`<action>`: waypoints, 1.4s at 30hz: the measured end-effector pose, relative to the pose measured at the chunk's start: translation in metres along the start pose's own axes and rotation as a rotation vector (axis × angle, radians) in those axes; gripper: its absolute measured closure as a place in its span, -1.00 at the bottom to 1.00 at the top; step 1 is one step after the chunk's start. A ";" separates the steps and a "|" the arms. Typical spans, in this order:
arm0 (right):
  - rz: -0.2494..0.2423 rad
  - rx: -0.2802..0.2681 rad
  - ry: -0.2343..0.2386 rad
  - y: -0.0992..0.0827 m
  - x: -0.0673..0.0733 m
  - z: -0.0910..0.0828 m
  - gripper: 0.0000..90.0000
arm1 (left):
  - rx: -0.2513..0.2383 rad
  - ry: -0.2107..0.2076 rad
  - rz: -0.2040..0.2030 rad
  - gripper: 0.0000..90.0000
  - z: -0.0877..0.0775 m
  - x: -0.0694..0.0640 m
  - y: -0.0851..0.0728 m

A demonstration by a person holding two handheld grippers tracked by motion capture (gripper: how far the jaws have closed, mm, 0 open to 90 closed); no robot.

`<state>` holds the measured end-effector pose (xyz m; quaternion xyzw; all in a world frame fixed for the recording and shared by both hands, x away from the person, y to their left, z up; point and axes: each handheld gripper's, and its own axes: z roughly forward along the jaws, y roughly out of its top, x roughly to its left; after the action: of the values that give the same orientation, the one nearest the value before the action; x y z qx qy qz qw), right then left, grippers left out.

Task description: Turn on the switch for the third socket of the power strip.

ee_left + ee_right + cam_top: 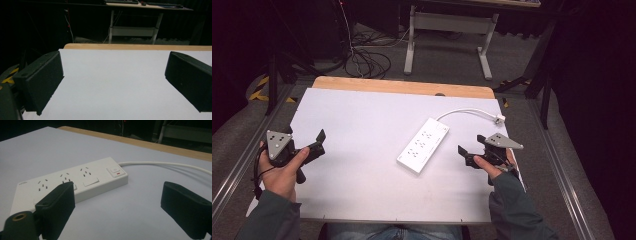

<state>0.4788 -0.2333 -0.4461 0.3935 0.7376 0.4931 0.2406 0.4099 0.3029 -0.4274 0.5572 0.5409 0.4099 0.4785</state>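
Power strip (423,145) sits flat on the white bench (362,190), right of centre, lying diagonally, its near end pointing toward you and its switch end far. White cable (467,111) runs off the far end to the right and ends in a plug (499,119) near the bench's right edge. Nothing touches the strip.

Your right gripper (471,154) hovers just right of the strip's near half, jaws spread wide and empty; in the right gripper view the strip lies ahead, past the jaw on that view's left. Your left gripper (318,142) is well apart at the bench's left side, jaws likewise released, nothing between them.

Handling, as a guess: rigid plastic shell, light, smooth and a bit slippery, so it may skate on the sheet if nudged from one side. Cable is stiff enough to drag or twist the body. Best hold looks like across the narrow width on the long side walls, about mid-length, clear of the rocker switch (115,171) and sockets. Avoid lifting by the cable.
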 end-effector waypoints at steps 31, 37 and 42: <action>-0.019 0.040 0.046 0.003 0.005 0.000 0.43 | 0.002 -0.006 0.007 -0.94 0.000 -0.001 0.000; -0.022 0.037 0.078 0.004 0.006 -0.001 0.84 | 0.002 -0.009 0.008 -0.94 0.000 -0.002 0.000; -0.036 0.052 0.089 0.004 0.006 0.000 0.98 | 0.003 -0.012 0.011 -0.94 0.000 -0.002 0.000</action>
<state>0.4765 -0.2272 -0.4427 0.3639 0.7671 0.4865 0.2061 0.4099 0.3009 -0.4273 0.5633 0.5357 0.4084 0.4785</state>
